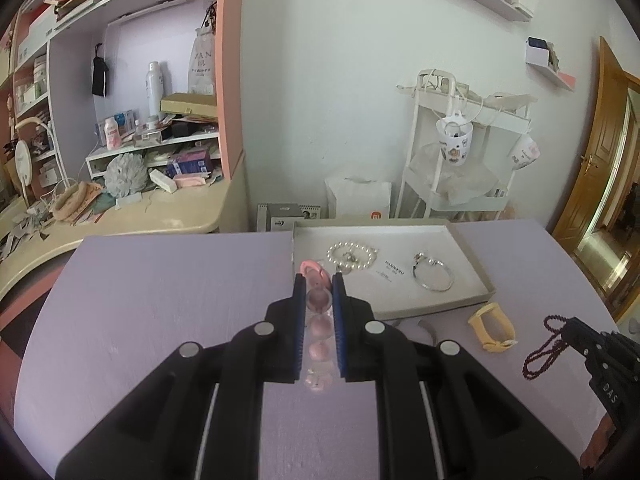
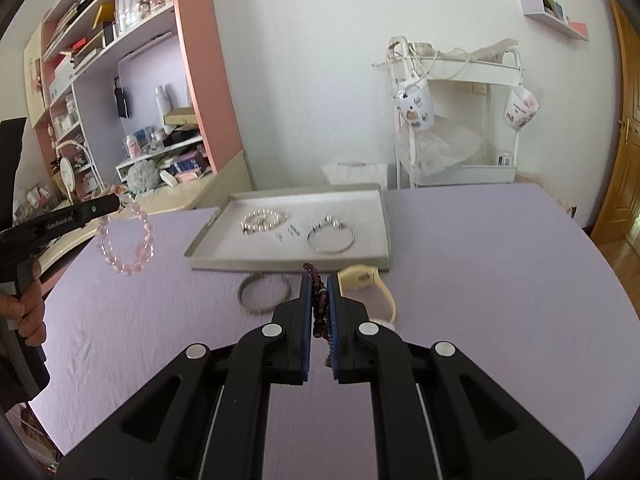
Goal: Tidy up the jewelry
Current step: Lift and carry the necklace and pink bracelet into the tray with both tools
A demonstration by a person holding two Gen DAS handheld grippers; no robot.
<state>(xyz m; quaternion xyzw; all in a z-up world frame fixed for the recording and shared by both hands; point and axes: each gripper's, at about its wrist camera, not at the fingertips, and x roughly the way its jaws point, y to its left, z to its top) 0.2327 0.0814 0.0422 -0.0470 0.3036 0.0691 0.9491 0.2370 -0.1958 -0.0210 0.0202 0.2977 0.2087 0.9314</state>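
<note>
1. Left wrist: my left gripper is clamped on the pink bead bracelet, raised before the tray. Light, limp, glassy beads; I pinch across one bead.
2. Right wrist: my right gripper is clamped on the dark bead strand, limp, above the table.

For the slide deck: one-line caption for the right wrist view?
Right gripper shut on dark bead strand; left gripper dangles pink bead bracelet beside tray.

Both grippers, left and right, jaws clamped.
</note>
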